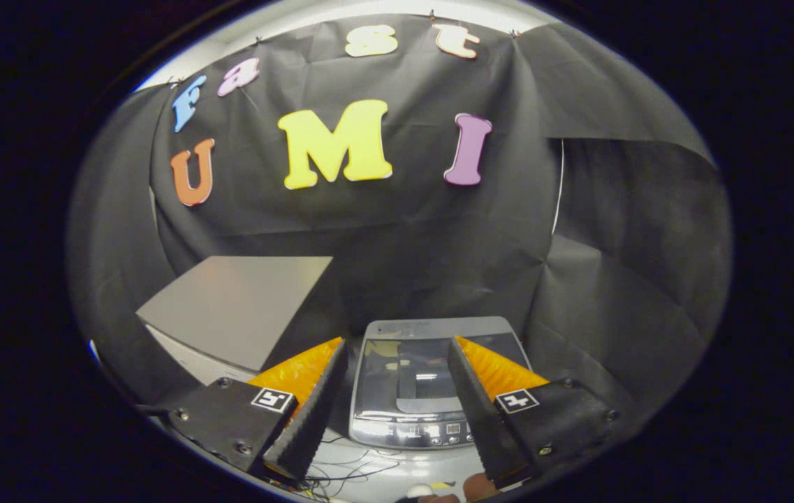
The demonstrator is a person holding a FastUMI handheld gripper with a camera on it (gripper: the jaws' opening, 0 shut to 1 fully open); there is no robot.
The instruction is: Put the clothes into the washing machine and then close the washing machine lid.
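Risk, lid: washing machine (431, 391) seen from above with its lid (431, 377) apparently lying down over the tub; if so, loading blocked until raised, and a blind push with the fingers likely to skid on the glossy top.
Risk, clothes: none recognisable near the fingers; small pale and reddish shapes low down between the fingers too cut off to name; chance of reaching for the wrong thing, or of starting at the machine with nothing to load.
Risk, cables: thin dark cables (351, 471) lying on the pale counter (397, 464) just in front of the machine; easy to snag with a low sweep of the fingers.
Risk, panel: control panel (431, 433) along the machine's near edge, nearest the fingers; a careless descent likely to press buttons.
Risk, neighbour: grey box (236, 307) standing just beside the machine on its left; tight clearance for a swinging lid or a wide approach.
Hand-held gripper (397, 349): spread wide, fingers (313, 405) well apart, nothing held, nothing touched; hovering above the machine, which shows between and beyond the fingertips.
Task's thing, place: machine on the counter, directly ahead and below, against the black cloth wall.
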